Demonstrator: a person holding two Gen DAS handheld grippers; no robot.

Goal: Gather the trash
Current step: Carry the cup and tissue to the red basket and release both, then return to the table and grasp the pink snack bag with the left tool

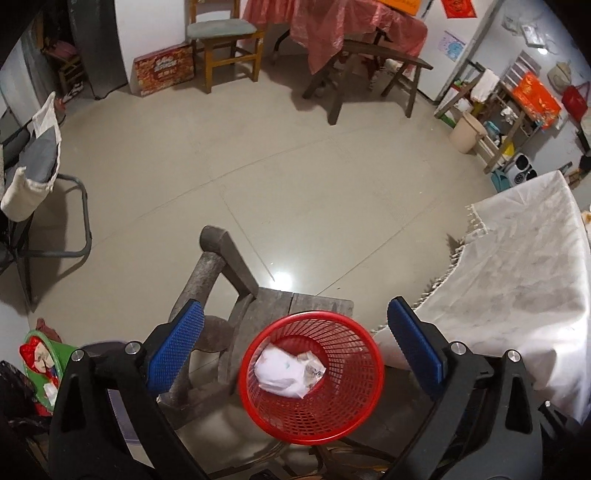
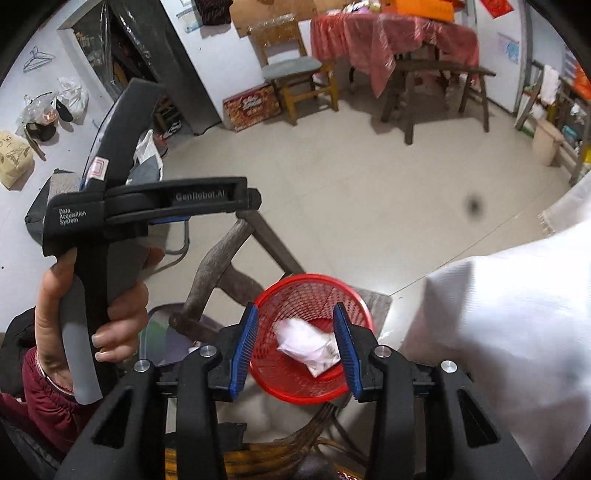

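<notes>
- Around the work spot: a low dark wooden chair [image 1: 236, 295] stands on the pale tiled floor [image 1: 295, 177], and a white cloth [image 1: 517, 280] with a fringe covers a surface on the right side.
- Far side of the room: a table with a pink cover [image 1: 343, 29], a wooden chair with a grey seat [image 1: 225, 40], a dark bench [image 1: 373, 66], a red printed box [image 1: 164, 72] against the wall, a beige bucket [image 1: 467, 131] near some shelves.
- The white cloth comes close to the basket's right side; the back of the low chair rises at its left. Nothing covers the basket mouth.
- Container: a red mesh basket [image 1: 314, 380] sits on the seat of the low chair. Inside it lies crumpled white paper trash [image 1: 284, 373] w/ a bit of printed wrapper beside it.
- Left gripper [image 1: 295, 354]: its 2 blue pads are wide apart above the basket, w/ nothing between them.
- Right gripper [image 2: 297, 350]: pads partly apart, no contact w/ anything; the trash [image 2: 308, 345] is seen between them but lies down in the basket [image 2: 314, 332].
- Only the right wrist view shows the left hand [image 2: 92, 317] around the left tool's handle, a dark red sleeve [image 2: 48, 391], a hanger [image 2: 37, 59] on the wall and bags [image 2: 55, 103] on the left.
- Only the left wrist view shows a green-and-red toy [image 1: 40, 362] at the lower left and a folding chair [image 1: 40, 206] w/ cloth over it.
</notes>
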